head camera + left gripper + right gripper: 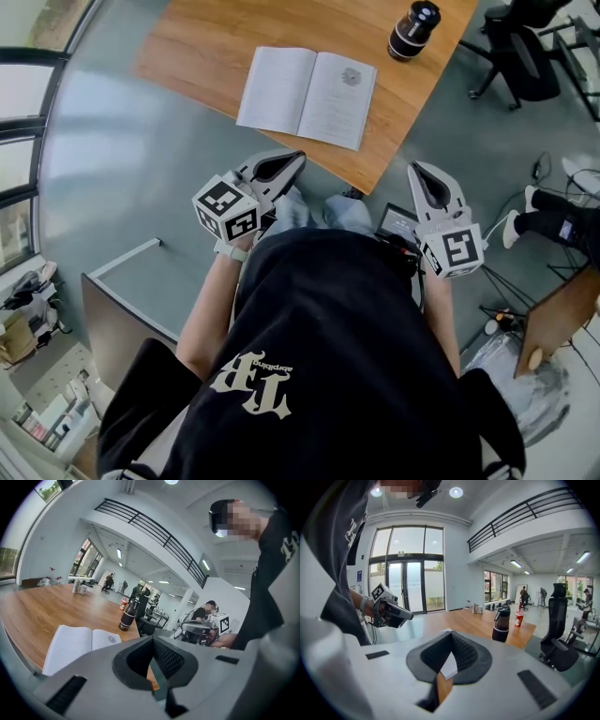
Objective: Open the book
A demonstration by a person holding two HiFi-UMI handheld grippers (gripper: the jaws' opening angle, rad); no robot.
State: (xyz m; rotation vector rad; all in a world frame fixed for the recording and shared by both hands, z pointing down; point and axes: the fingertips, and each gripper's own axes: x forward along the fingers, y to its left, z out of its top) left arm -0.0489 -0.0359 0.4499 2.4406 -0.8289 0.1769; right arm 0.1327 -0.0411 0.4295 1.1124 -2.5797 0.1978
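Note:
The book (307,97) lies open and flat on the wooden table (202,47), near the table's front corner, with white pages facing up. My left gripper (298,157) is shut and empty. It hangs just off the table's near edge, its tips pointing at the book. My right gripper (415,169) is also shut and empty, off the table's corner to the right of the book. In the left gripper view the open book (77,644) sits beyond the closed jaws of the left gripper (152,641). The right gripper view looks over the closed right gripper (451,637).
A dark bottle (413,30) stands at the table's far right edge, behind the book. A black office chair (520,47) is on the floor at the upper right. A person's shoe (527,223) and a wooden board (562,314) are at the right.

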